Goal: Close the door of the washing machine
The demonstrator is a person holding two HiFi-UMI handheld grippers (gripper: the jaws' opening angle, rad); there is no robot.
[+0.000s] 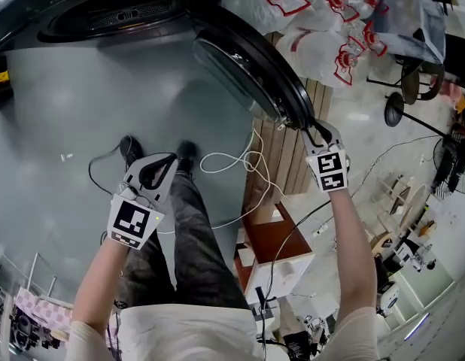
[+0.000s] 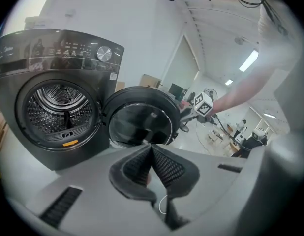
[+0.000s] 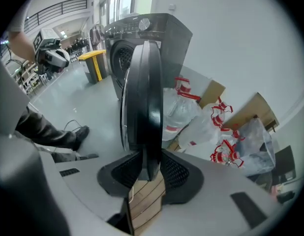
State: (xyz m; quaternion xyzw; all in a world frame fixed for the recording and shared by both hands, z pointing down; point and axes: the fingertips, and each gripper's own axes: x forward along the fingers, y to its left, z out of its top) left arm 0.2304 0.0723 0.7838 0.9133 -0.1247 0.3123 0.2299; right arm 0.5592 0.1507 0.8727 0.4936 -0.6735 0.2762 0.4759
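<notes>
My right gripper (image 3: 147,167) has its two dark mesh-padded jaws partly closed and clamped on the outer rim of the black round glass-fronted door (image 3: 143,95), one pad on each face of the edge. From the head view, that gripper (image 1: 317,131) points steeply down and forward onto the door's far edge, its marker cube facing up at me. My bare right forearm runs straight out to it from the lower right.

The door (image 1: 251,60) stands swung wide open, hinged to the dark grey front-loading washing machine (image 2: 53,87). The steel drum shows beside it in the left gripper view.

My left gripper (image 2: 151,149) is closed on nothing, with its pad tips meeting. It hangs over the grey floor (image 1: 59,126), angled down toward the machine, well apart from the door. The left forearm rises to it from the lower left (image 1: 156,170).

Beyond the door lie a slatted wooden panel (image 1: 289,160), a loose white cable (image 1: 231,162) looped on the floor, and clear plastic bags with red print (image 3: 201,124) heaped against the wall.
</notes>
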